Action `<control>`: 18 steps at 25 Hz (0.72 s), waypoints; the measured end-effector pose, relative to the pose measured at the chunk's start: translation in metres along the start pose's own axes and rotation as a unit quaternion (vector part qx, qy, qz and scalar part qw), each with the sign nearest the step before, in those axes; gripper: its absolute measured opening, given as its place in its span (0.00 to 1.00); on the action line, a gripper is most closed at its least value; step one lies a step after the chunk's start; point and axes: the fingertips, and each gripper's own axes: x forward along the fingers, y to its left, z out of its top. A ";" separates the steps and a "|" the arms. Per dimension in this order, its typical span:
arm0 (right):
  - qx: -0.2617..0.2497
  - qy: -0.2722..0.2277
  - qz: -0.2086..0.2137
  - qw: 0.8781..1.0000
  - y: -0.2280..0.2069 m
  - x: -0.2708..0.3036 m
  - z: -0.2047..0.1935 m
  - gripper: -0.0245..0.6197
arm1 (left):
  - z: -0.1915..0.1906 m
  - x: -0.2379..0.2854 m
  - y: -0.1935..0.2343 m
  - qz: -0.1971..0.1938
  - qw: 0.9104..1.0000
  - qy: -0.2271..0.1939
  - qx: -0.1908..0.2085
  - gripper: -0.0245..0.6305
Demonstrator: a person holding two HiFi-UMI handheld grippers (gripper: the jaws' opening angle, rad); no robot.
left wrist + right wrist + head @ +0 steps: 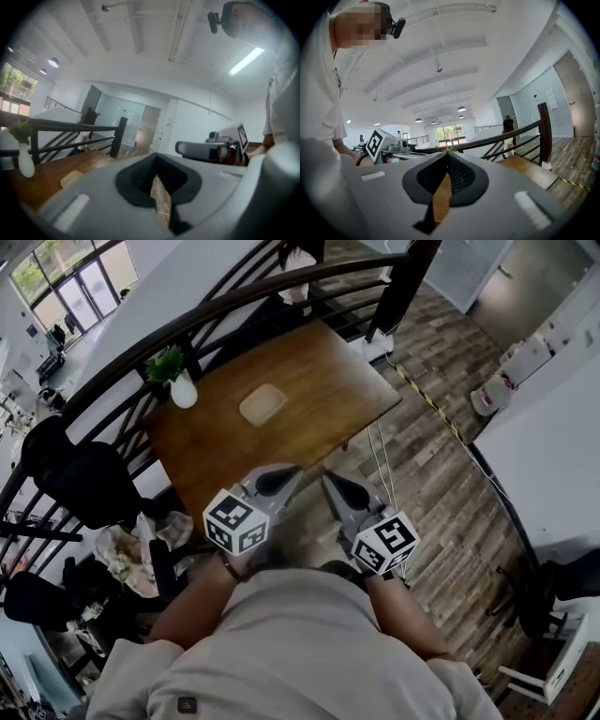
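Left claw (286,474) and right claw (334,484) both pressed together, by one table (323,395), one vase (184,392).

The room was bright and evenly lit. Daylight came in through the tall windows (67,289) at the head view's upper left, and the wooden worktop (319,395) carried a soft sheen with only faint shadows. That view bowed strongly at its edges. Both gripper views were fisheye circles with dark corners. A ceiling strip light (247,60) burned out to white in the left one. The left tool (155,161) and the right tool (448,157) sat near the lens and looked soft.
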 end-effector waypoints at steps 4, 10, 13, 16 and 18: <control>0.005 0.008 0.009 1.000 -0.008 0.022 -0.001 0.05 | 0.000 -0.001 0.021 0.008 1.000 0.001 -0.009 0.04; 0.007 0.016 0.037 0.999 -0.030 0.059 -0.001 0.05 | 0.003 0.008 0.055 0.034 0.999 -0.001 -0.019 0.04; 0.009 0.017 0.056 0.998 -0.044 0.079 0.003 0.05 | 0.006 0.013 0.075 0.055 0.998 -0.003 -0.020 0.04; 0.005 0.019 0.078 0.997 -0.060 0.096 0.009 0.05 | 0.011 0.022 0.094 0.078 0.997 -0.007 -0.022 0.04; 0.003 0.021 0.092 0.996 -0.074 0.106 0.014 0.05 | 0.016 0.033 0.106 0.092 0.995 -0.011 -0.024 0.04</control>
